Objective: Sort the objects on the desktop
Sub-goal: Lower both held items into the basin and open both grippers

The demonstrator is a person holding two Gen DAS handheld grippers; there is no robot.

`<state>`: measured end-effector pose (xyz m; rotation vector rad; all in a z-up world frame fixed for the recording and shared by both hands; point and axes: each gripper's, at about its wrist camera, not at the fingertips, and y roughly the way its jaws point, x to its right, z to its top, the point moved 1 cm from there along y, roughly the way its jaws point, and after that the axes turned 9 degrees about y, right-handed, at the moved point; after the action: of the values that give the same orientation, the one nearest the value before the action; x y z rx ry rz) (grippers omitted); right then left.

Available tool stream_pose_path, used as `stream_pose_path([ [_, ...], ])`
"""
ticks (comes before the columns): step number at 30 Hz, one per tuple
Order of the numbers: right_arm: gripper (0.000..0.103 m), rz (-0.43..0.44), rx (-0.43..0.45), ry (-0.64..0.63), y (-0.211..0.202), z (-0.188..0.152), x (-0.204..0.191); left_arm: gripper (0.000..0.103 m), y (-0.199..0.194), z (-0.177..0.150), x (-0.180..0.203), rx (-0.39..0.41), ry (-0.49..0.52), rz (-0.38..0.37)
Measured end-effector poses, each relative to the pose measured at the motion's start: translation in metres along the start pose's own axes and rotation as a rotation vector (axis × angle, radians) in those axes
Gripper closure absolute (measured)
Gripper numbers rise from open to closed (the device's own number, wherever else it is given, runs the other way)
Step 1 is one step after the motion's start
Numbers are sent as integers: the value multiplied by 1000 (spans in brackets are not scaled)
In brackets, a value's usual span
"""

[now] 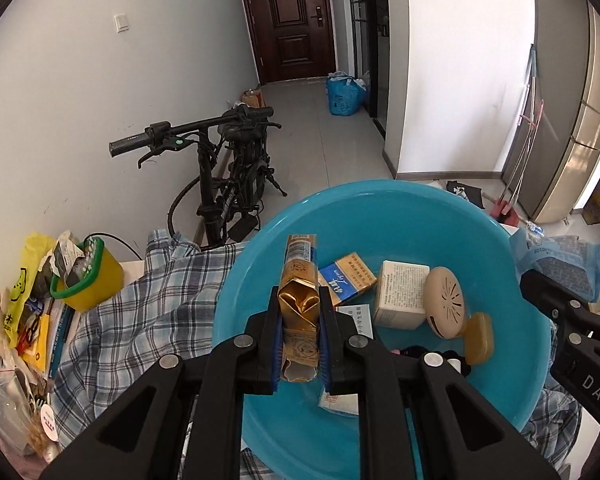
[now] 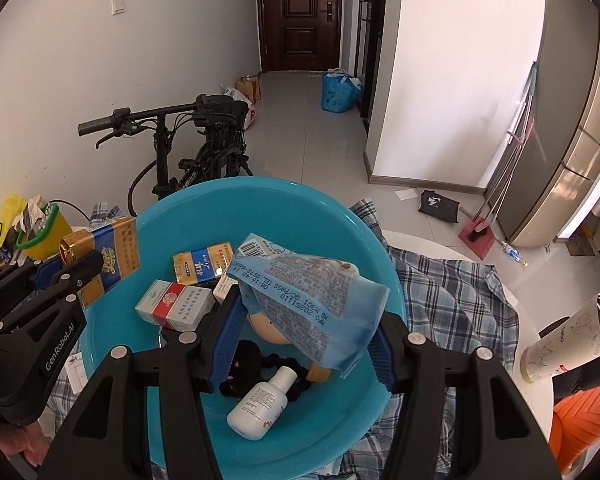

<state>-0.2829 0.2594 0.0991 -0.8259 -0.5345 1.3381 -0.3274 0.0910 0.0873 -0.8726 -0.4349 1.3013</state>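
Note:
A blue plastic basin [image 1: 380, 208] [image 2: 204, 208] sits on a plaid cloth and holds several small items. My left gripper [image 1: 300, 320] is shut on a gold and blue cigarette pack [image 1: 299, 280] and holds it over the basin's near left side; the pack also shows in the right wrist view [image 2: 104, 256]. My right gripper [image 2: 300, 340] is shut on a blue printed packet [image 2: 308, 300] and holds it above the basin's middle; the packet also shows in the left wrist view [image 1: 560, 256]. In the basin lie a blue and gold pack [image 1: 348, 276], a white box [image 1: 402, 292], a beige round case [image 1: 446, 300], a red and white pack [image 2: 176, 304] and a white bottle [image 2: 264, 404].
A yellow cup with a green rim [image 1: 88, 276] and a yellow bag [image 1: 16, 292] stand at the table's left among clutter. The plaid cloth [image 2: 452, 296] covers the table. A white tumbler [image 2: 572, 340] lies at the right. A black bicycle [image 1: 220, 168] stands behind the table.

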Motion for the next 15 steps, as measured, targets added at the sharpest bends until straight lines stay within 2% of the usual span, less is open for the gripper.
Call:
stream_pose_path([
  [4, 48, 3, 8, 1, 7, -3, -1, 87, 10, -2, -2, -16, 4, 0],
  [7, 48, -10, -2, -2, 16, -5, -1, 87, 20, -5, -4, -24, -1, 27],
  [15, 48, 12, -42, 1, 40, -18, -5, 87, 43, -17, -2, -58, 3, -32],
])
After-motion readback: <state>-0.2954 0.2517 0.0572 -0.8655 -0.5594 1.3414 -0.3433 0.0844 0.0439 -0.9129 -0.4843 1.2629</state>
